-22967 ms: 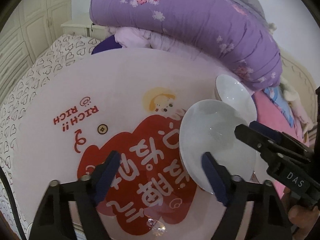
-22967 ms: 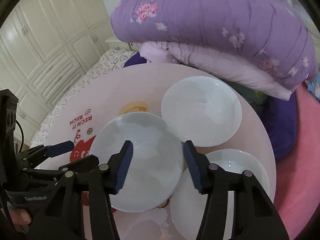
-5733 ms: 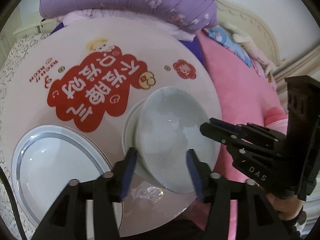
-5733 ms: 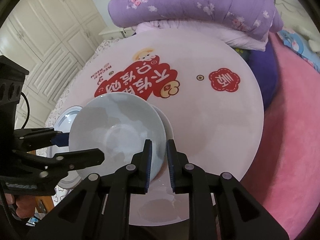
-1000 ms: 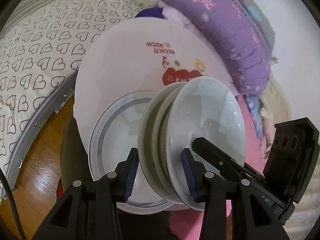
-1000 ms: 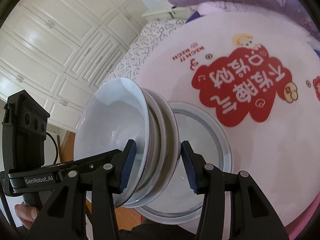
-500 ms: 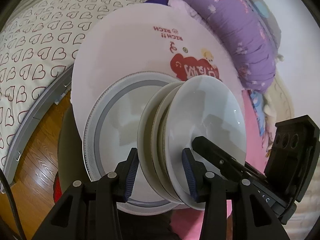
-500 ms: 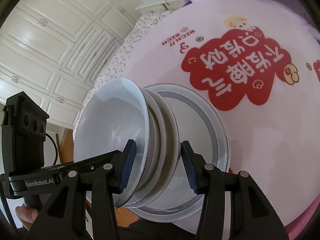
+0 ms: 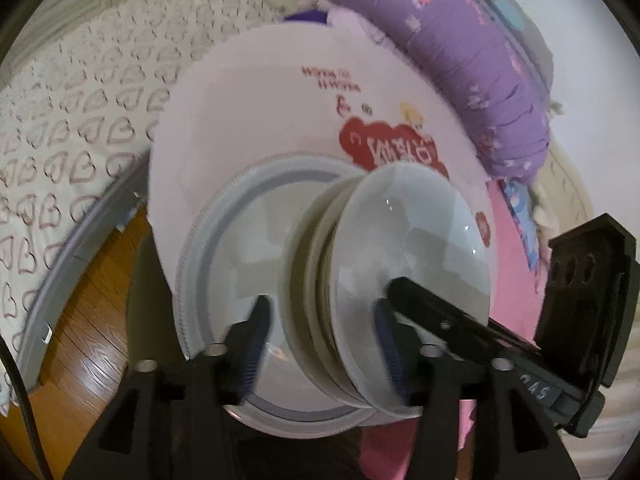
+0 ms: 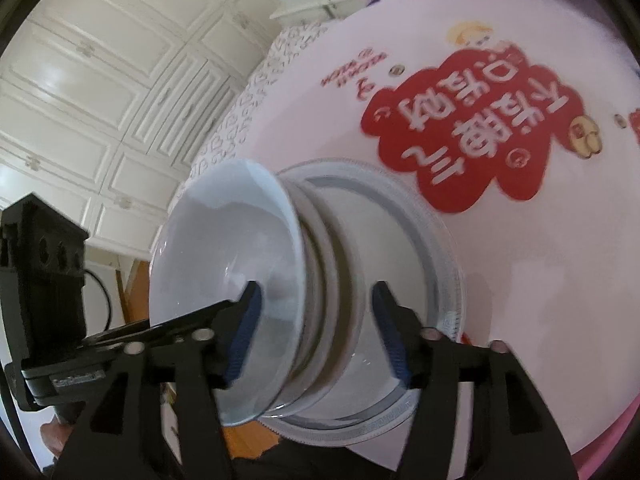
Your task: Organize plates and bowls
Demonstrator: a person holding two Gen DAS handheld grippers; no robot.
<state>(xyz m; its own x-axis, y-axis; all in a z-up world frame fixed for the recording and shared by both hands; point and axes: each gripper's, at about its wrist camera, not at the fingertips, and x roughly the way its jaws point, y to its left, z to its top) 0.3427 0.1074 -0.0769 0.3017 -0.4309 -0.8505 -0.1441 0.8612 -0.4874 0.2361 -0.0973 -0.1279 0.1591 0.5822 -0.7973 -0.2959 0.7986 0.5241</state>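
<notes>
Pink and round, the table (image 9: 248,92) carries a red cartoon print. Between both claws sits a nested bowl stack (image 9: 400,264), glossy white ceramic, over a wide grey-rimmed plate (image 9: 240,224) beneath the fingers. Stack mouth faces the right claw (image 10: 316,320) in that view. Left claw (image 9: 320,332) and right claw straddle the stack, jaws opening, pads apart from it.

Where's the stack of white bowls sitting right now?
In both wrist views the stack of white bowls sits in the large grey-rimmed plate at the near edge of the round pink table, between the opening left claw and right claw.
</notes>
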